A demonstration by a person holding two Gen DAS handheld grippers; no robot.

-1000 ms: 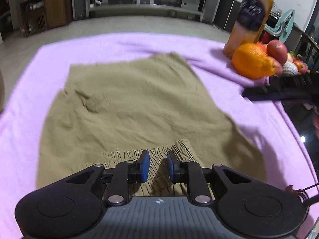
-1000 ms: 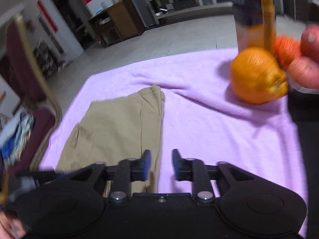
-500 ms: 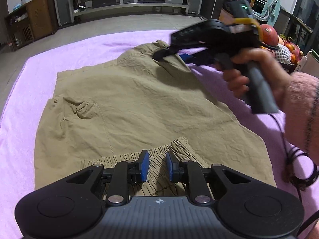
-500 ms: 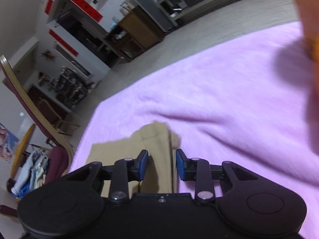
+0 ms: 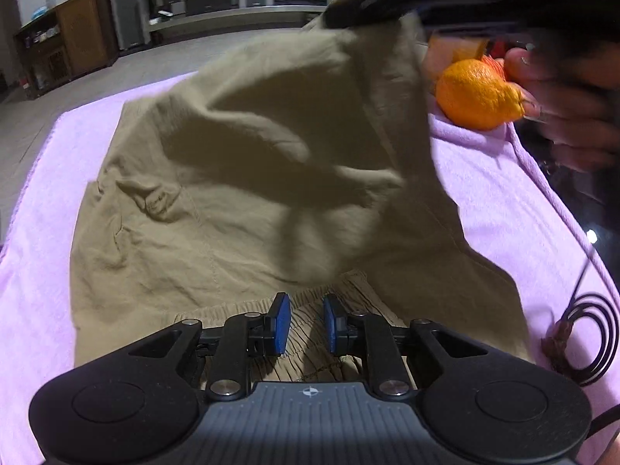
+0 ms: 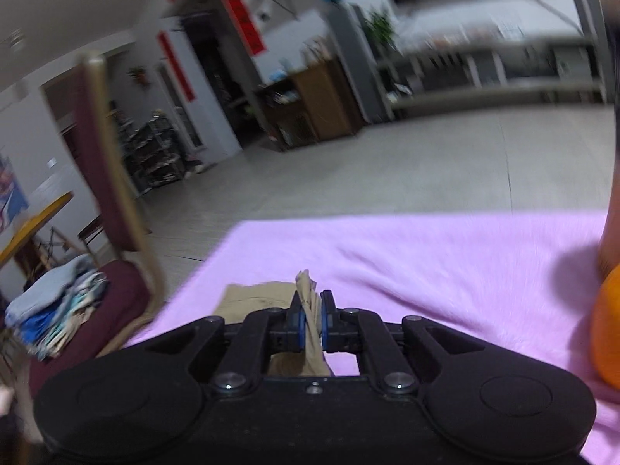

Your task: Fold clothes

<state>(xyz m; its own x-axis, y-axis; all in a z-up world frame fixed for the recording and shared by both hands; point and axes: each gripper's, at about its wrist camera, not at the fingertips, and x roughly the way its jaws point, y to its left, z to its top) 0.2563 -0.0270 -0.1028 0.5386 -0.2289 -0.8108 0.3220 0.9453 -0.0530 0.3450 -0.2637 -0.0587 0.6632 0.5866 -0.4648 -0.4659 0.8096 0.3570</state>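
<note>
Khaki shorts (image 5: 240, 201) lie on a purple cloth (image 5: 46, 201). My left gripper (image 5: 305, 323) hovers open over the elastic waistband (image 5: 306, 333) at the near edge, with its blue pads apart. My right gripper (image 6: 310, 319) is shut on the far hem corner of the shorts (image 6: 308, 310). In the left wrist view the right gripper (image 5: 372, 4) holds that corner lifted well above the cloth, so the fabric hangs in a raised fold.
An orange (image 5: 478, 95) sits at the right on the purple cloth, also seen in the right wrist view (image 6: 608, 325). A black cable (image 5: 589, 333) coils at the right edge. A chair with stacked clothes (image 6: 58, 310) stands left of the table.
My right gripper has closed on the far hem corner and lifted it up and toward me. My left gripper has stayed over the waistband.
</note>
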